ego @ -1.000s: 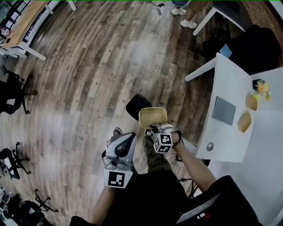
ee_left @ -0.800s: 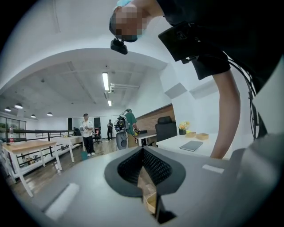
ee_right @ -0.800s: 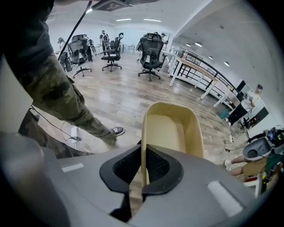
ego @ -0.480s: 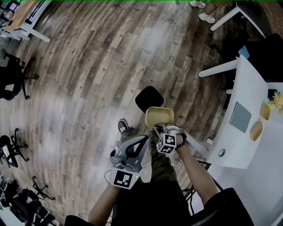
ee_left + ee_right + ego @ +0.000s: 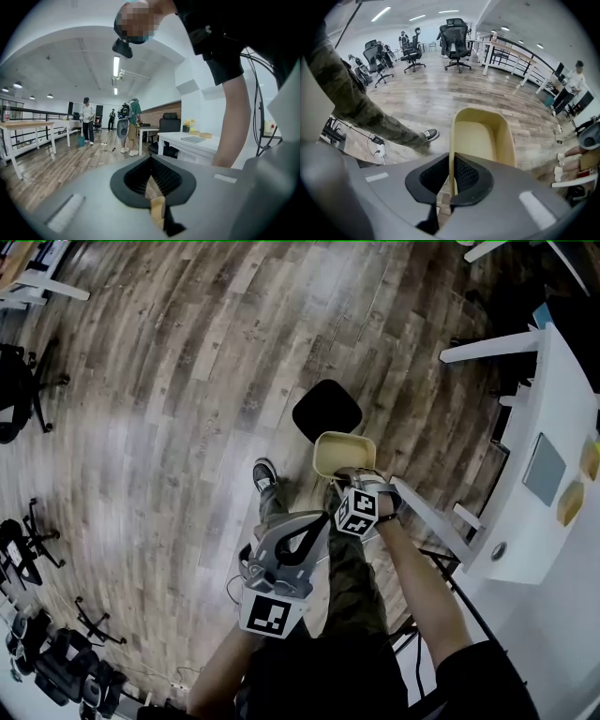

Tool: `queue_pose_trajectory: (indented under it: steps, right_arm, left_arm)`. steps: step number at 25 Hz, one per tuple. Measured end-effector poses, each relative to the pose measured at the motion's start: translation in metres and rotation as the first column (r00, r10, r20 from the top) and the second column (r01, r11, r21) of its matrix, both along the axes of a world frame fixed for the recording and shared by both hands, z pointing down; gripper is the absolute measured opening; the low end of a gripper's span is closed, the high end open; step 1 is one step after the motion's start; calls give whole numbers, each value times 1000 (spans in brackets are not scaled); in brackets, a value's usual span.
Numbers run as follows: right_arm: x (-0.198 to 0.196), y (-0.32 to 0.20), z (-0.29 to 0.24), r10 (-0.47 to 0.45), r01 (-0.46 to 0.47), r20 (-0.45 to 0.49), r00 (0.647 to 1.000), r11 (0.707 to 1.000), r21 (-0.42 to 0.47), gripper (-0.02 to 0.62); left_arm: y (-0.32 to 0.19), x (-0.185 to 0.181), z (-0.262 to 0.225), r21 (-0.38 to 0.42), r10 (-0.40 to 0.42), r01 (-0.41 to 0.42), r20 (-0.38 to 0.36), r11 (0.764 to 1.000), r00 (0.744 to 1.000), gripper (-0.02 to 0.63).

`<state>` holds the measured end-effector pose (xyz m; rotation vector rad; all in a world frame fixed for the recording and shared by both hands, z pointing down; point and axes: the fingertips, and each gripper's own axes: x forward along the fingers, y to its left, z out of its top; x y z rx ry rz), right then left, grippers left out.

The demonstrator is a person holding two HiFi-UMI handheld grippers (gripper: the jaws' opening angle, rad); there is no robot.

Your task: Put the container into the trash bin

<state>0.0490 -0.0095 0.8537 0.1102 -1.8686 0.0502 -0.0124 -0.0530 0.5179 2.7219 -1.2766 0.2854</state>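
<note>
The container (image 5: 344, 454), a pale yellow, empty, open-topped tub with rounded corners, sat just right of the head view's centre, one side wall pinched in the right claw (image 5: 449, 185). The black trash bin (image 5: 326, 411) stood directly above-left of it in the frame.

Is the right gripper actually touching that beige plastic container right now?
Touching. The right gripper view shows the right gripper with its jaws closed on the thin side wall of the beige plastic container, no gap.

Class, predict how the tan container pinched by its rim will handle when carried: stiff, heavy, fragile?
Probably light: the right gripper carries the container by one wall alone. Likely stiff, since the rim shows no sag. Thin walls may crush if squeezed.
</note>
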Motion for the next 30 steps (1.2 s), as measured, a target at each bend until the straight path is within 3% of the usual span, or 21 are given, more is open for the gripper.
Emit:
queue_pose_trajectory:
  steps: [11,15,30]
  right_arm:
    - [4,21,75,103,-104,-24,994,993,-62,28]
    - [8,26,98,130,-133,-36,991,988,-74,28]
    - [12,15,133,145,-148,-65,987,987,-55,28]
  left_arm:
    - [21,4,77,-107,-14,13,-14,994,1000,-2]
    - [19,0,97,-138,-59,54,-33,989,998,-2]
    - [13,-6,148,-181,-115,103,-58,978,992,-2]
